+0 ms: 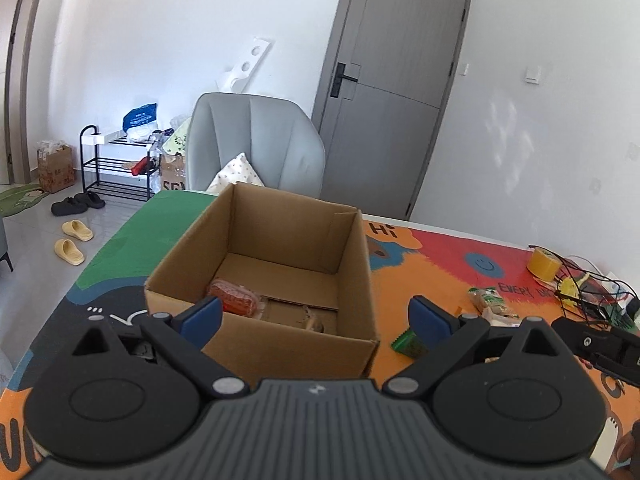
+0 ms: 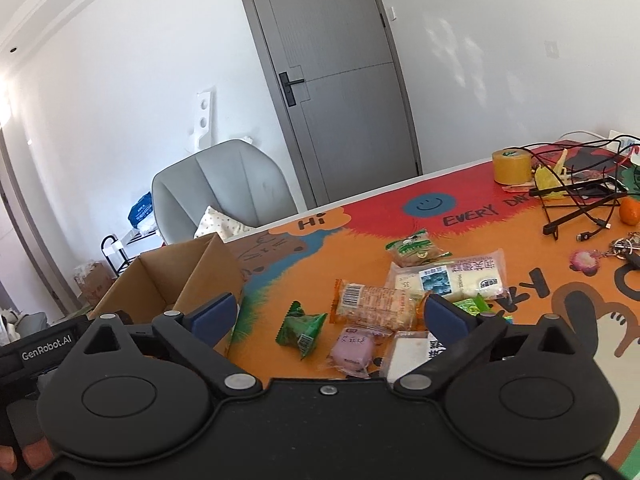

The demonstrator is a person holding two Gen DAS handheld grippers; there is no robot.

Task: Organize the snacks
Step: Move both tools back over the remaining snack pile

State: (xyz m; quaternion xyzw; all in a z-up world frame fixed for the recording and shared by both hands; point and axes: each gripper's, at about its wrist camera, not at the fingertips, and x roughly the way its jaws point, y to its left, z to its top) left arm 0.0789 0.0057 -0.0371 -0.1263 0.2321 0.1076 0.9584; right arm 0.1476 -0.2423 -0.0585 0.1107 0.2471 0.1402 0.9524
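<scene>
**One snack boxed, the rest still out**

Down on the floor of the cardboard box lies one orange-red snack packet, the only one I can see stowed. Most of the job is left, I judge: a loose cluster of wrapped snacks waits on the colourful mat to the box's right, among them a green triangular packet, a pink one, a long tan bar and a white packet. My right gripper hangs over that cluster, jaws spread wide and empty. My left gripper faces the box, likewise spread, gripping nothing. Cables, a roll of tape and an orange sit further off.
</scene>
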